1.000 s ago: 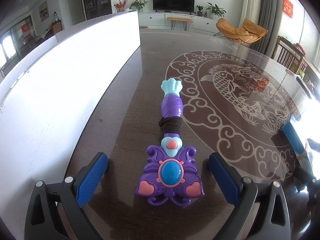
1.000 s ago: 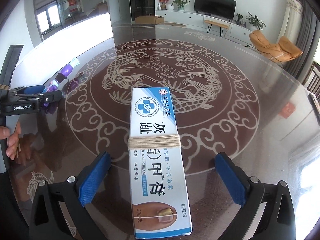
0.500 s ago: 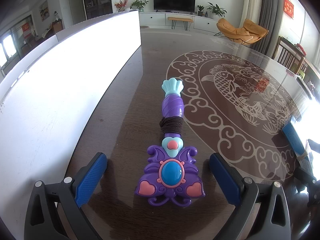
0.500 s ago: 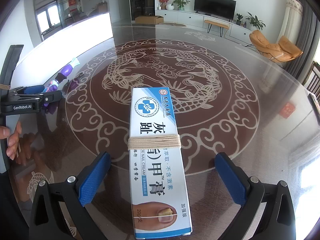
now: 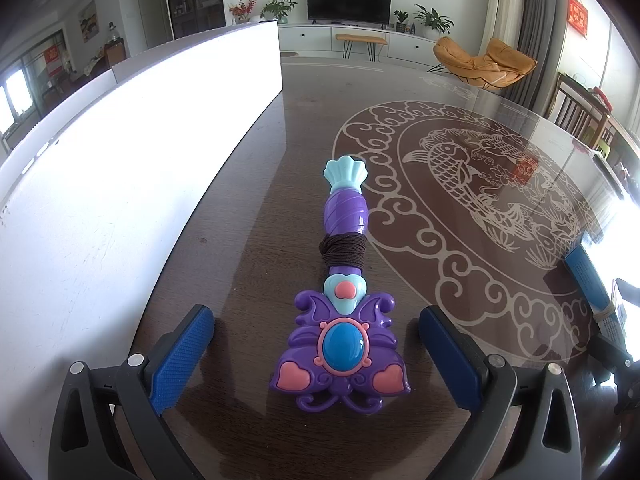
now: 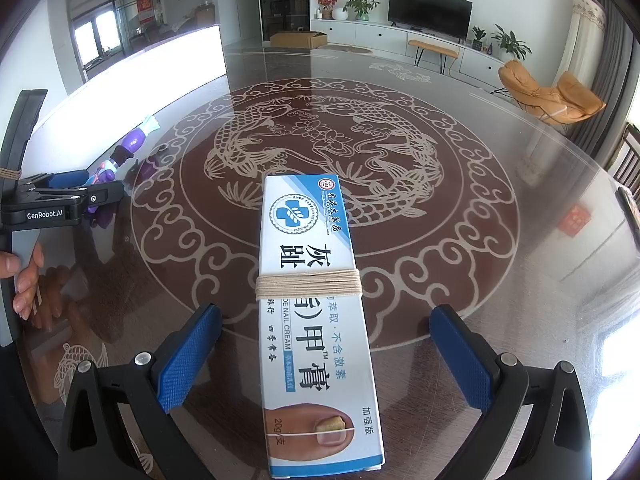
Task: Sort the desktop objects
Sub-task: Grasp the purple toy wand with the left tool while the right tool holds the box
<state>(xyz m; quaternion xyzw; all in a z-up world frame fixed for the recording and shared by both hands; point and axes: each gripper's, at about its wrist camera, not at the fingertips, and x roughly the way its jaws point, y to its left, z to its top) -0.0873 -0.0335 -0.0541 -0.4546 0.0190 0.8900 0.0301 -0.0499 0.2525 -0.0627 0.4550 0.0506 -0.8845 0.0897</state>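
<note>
A purple butterfly toy wand point(image 5: 344, 300) with dark thread wound round its handle lies on the table, its head between my left gripper's point(image 5: 316, 344) open blue pads, not touched. A white and blue nail cream box point(image 6: 316, 320) bound with beige string lies lengthwise between my right gripper's point(image 6: 326, 344) open pads, also untouched. In the right wrist view the wand point(image 6: 120, 160) and the left gripper point(image 6: 60, 200) show at the far left. In the left wrist view the box point(image 5: 596, 280) shows at the far right edge.
The round glass-topped table point(image 6: 460, 240) has a fish pattern in its middle. A tall white board point(image 5: 120, 160) stands along the table's left side, close to the wand. A person's hand point(image 6: 24, 280) holds the left gripper. Chairs stand beyond the far right edge.
The left gripper has crept very slightly, so the wand sits a touch different in frame. The right view is unchanged.
</note>
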